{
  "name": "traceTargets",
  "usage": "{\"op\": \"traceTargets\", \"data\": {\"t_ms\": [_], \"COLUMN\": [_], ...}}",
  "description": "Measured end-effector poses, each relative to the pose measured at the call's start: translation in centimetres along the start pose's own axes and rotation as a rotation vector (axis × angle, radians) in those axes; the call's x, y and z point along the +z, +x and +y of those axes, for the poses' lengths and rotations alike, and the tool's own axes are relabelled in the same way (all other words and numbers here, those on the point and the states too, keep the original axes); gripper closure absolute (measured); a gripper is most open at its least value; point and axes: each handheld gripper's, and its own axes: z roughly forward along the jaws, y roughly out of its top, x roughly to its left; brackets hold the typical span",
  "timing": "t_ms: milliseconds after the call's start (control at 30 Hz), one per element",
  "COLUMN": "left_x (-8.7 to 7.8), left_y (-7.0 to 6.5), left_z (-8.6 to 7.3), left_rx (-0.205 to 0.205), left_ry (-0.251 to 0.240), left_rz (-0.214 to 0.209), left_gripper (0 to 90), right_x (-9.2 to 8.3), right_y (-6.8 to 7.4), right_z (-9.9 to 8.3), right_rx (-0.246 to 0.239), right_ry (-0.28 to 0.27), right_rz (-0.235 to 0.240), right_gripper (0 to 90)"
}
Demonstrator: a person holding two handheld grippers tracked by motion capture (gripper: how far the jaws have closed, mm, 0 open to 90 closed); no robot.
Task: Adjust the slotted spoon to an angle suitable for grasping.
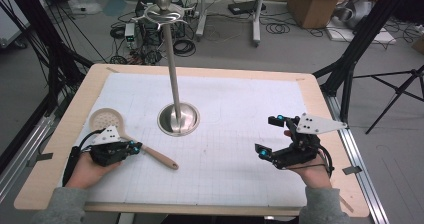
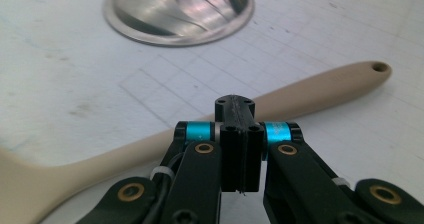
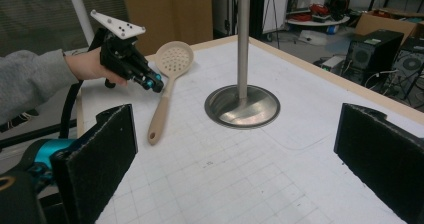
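A: High view first. Your left gripper (image 1: 134, 146) sits at the left of the tabletop (image 1: 240, 184), right at the handle of the slotted spoon (image 1: 131, 136). Spoon lies flat, perforated bowl toward the far-left, handle end pointing toward the middle. The steel stand (image 1: 178, 118) is just beyond it, with hooks (image 1: 163, 15) on top.

B: And your right gripper (image 1: 270, 136)?

A: Well apart on the right side, fingers spread wide, nothing between them.

B: Left gripper view?

A: Your fingers (image 2: 240, 149) are pressed together, flat against each other. The spoon handle (image 2: 320, 91) runs across just behind the tips. Can't tell whether the tips touch it; they don't pinch it. Stand base (image 2: 178, 11) sits further off.

B: Right gripper view?

A: Both black pads (image 3: 102, 154) stand far apart at the frame edges, bare tabletop between. Beyond them you see the spoon whole (image 3: 167, 86), the left gripper (image 3: 152, 83) at its neck, the stand pole (image 3: 243, 39) rising from the dish-shaped base.

B: How will the spoon handle?

A: Looks like light, stiff plastic or silicone-coated, smooth, probably a bit slippery. Not fragile. Take it on the handle's narrow middle, across its width, so it doesn't swivel. The hole at the handle end looks meant for a hook, so leave that end free.
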Motion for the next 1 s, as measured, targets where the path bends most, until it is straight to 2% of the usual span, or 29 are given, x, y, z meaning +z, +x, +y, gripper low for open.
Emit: {"op": "traceTargets", "data": {"t_ms": [33, 67, 100, 133, 233, 467, 567, 600, 733, 767, 867, 1000], "left_x": [0.0, -0.1, -0.1, 0.1, 0.3, 0.6, 0.7, 0.9, 1.5, 1.7, 1.7, 1.7], "left_y": [0.0, 0.5, 0.5, 1.1, 1.6, 2.3, 2.5, 2.5, 2.7, 2.9, 3.0, 3.0], "left_z": [0.0, -0.1, -0.1, -0.3, -0.3, 0.1, 0.3, 0.3, 0.2, 0.1, 0.1, 0.1], "left_rx": [0.0, -0.01, -0.01, -0.027, -0.035, -0.03, -0.012, 0.002, 0.009, -0.006, -0.017, -0.02], "left_ry": [0.0, 0.002, 0.002, 0.002, -0.019, -0.018, -0.021, -0.006, 0.019, 0.033, 0.038, 0.041], "left_rz": [0.0, 0.034, 0.034, 0.072, 0.084, 0.096, 0.088, 0.097, 0.115, 0.127, 0.144, 0.138], "left_gripper": [89.5, 89.5, 89.5, 89.5, 89.3, 89.5, 89.5, 89.5, 89.6, 89.5, 89.5, 89.6], "right_x": [0.1, 0.1, 0.1, 0.2, 0.1, -0.2, -0.3, -0.5, -1.2, -1.4, -1.7, -1.5], "right_y": [0.0, 0.0, 0.0, 0.1, 0.2, 0.2, 0.2, 0.3, 0.4, 0.5, 0.5, 0.4], "right_z": [0.0, 0.0, 0.0, -0.1, 0.0, -0.2, -0.4, -0.4, -0.3, -0.3, -0.3, -0.4], "right_rx": [-0.001, 0.005, 0.005, 0.008, 0.008, 0.008, 0.01, 0.011, 0.014, 0.021, 0.025, 0.025], "right_ry": [-0.001, 0.004, 0.004, 0.01, 0.014, 0.009, 0.01, 0.011, -0.007, -0.01, -0.025, -0.024], "right_rz": [0.0, 0.003, 0.003, 0.005, 0.003, -0.001, 0.0, 0.0, -0.01, -0.009, -0.006, -0.004], "right_gripper": [2.2, 2.2, 2.2, 2.2, 2.2, 2.3, 2.3, 2.3, 2.3, 2.3, 2.3, 2.3]}}
